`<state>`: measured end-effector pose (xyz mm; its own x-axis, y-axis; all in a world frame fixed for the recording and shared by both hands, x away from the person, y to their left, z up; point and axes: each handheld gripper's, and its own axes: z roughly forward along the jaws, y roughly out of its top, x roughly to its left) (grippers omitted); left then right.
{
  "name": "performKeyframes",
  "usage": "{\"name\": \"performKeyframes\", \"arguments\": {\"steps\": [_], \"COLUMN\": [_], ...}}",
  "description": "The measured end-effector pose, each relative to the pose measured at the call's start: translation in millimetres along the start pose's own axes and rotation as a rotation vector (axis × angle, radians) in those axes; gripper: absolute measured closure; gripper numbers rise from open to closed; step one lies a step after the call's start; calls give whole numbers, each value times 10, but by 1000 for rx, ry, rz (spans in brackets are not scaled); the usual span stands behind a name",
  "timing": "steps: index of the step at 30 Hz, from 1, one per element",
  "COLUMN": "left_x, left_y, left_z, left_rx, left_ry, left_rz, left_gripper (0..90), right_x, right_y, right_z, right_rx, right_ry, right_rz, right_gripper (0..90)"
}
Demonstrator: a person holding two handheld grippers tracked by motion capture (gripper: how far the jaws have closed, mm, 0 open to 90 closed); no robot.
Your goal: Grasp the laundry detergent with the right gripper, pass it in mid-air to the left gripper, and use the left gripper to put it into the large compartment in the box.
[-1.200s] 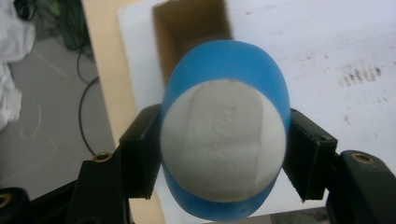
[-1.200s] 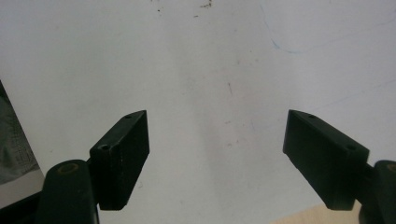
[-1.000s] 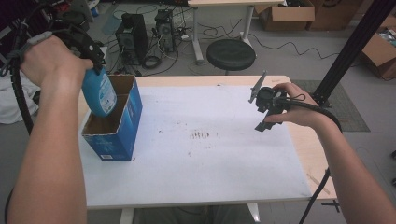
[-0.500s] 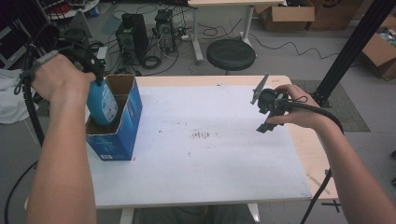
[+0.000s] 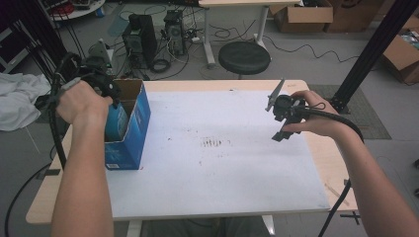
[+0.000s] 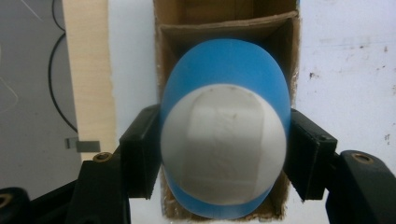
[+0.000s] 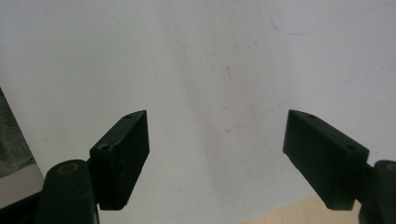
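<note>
My left gripper (image 6: 219,149) is shut on a blue bottle with a white cap (image 6: 223,149), the two pads pressing its sides. Seen from above, the bottle (image 5: 116,123) hangs partly inside the open blue cardboard box (image 5: 134,129) at the table's left edge, under my left hand. The box's brown inside (image 6: 224,28) lies directly below the bottle. My right gripper (image 5: 285,121) hovers over the right side of the white table top, jaws wide apart with nothing between them; its own view looks down on the bare white surface (image 7: 210,70).
The white mat (image 5: 217,148) covers most of the wooden table (image 5: 326,163). Beyond the far edge stand a black stool (image 5: 244,57), computer towers (image 5: 141,32) and cables on the floor. A black post (image 5: 370,49) rises at the right.
My left hand has come down, lowering the blue bottle from above the box into its opening. The right hand and gripper have stayed where they were.
</note>
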<state>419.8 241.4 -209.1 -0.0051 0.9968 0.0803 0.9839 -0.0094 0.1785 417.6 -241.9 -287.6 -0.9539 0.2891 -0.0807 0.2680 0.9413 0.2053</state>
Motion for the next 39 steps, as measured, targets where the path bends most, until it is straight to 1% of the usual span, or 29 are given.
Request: {"name": "performKeyframes", "arguments": {"steps": [13, 19, 23, 27, 32, 39], "left_x": [-53, -56, -53, -65, -58, -80], "left_y": [-26, -36, -42, -46, -55, -58], "left_z": [367, 497, 543, 573, 576, 596], "left_rx": [40, 60, 69, 77, 71, 73], "left_ry": [5, 3, 1, 15, 15, 19], "left_rz": [10, 15, 20, 25, 21, 28], "left_gripper": [386, 386, 386, 386, 386, 383], "right_x": [-4, -5, -5, -4, -3, -2], "right_y": [-21, -25, -25, -17, -8, -16], "right_z": [50, 59, 73, 91, 111, 127], "right_rx": [4, 2, 7, 6, 4, 2], "right_ry": [8, 8, 12, 13, 17, 19], "right_rz": [5, 5, 5, 5, 4, 3], "right_gripper": [229, 230, 231, 231, 232, 233]}}
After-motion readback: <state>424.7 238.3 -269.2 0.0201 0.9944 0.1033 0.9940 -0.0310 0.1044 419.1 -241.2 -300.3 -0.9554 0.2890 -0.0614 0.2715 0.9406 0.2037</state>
